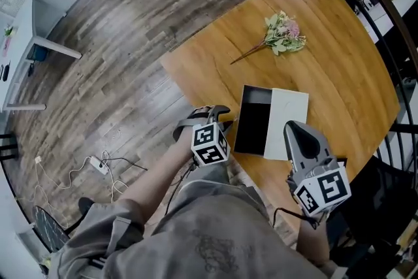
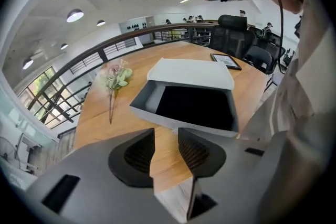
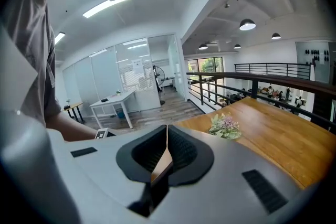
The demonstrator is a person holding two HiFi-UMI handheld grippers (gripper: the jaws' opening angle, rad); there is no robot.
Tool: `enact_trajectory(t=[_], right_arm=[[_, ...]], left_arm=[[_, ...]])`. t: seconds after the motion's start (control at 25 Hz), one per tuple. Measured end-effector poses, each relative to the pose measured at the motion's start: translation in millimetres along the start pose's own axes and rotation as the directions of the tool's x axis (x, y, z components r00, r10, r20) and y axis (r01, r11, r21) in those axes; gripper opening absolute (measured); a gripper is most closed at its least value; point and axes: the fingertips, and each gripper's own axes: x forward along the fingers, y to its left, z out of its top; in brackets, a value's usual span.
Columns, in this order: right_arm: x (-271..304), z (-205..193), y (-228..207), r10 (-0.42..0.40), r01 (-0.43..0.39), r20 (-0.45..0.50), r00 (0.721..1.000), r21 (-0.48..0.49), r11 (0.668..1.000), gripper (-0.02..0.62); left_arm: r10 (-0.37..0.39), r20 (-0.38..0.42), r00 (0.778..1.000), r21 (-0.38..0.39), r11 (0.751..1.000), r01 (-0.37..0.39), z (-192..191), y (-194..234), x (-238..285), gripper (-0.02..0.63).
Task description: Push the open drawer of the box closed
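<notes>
1. Table [image 1: 339, 62]: a wooden top with a curved edge, standing on a plank floor [image 1: 111, 75].
2. Box [image 1: 289, 119]: a pale shell lying flat near the person's edge of the table.
3. Drawer [image 1: 253, 122]: slid out of the box on the person's left, with most of its dark interior exposed. In the left gripper view its grey front wall [image 2: 178, 122] faces the camera.
4. Left gripper [image 2: 166, 138]: the jaws stand a narrow gap apart, and only table wood shows between them, so they hold nothing. In the head view it sits at the table edge, just beside the drawer's outer wall. No contact can be made out.
5. Right gripper [image 3: 167, 132]: the jaws are brought together with their tips meeting, and nothing is clamped between them. In the head view its body overlaps the near corner of the box.
6. Flower sprig [image 1: 282, 36]: lying on the far part of the table, well apart from the box.
</notes>
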Motion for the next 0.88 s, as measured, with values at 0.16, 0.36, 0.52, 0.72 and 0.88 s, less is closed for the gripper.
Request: enact_trajectory(t=[0.16, 0.36, 0.52, 0.72, 0.88], right_arm=[[13, -8, -3, -0.037, 0.038, -0.045, 0.998, 0.027, 0.999, 0.035], [27, -16, -7, -0.049, 0.052, -0.078, 0.996, 0.032, 0.998, 0.035], [29, -22, -6, -0.053, 0.057, -0.109, 0.993, 0.028, 0.998, 0.035], [31, -32, -9, -0.047, 0.052, -0.13, 0.99, 0.035, 0.998, 0.035], [31, -36, -11, -0.027, 0.031, -0.133, 0.991, 0.031, 0.999, 0.035]], left_arm=[[-0.109, -0.018, 0.994, 0.024, 0.994, 0.11, -12, -17, 22, 0.153], [-0.171, -0.053, 0.984, 0.115, 0.978, 0.176, -22, -24, 44, 0.152], [-0.2, -0.048, 0.979, 0.074, 0.976, 0.204, -23, -29, 51, 0.129], [-0.214, -0.049, 0.975, 0.055, 0.975, 0.217, -23, -30, 59, 0.087], [-0.206, -0.06, 0.977, 0.067, 0.976, 0.21, -22, -31, 60, 0.08]])
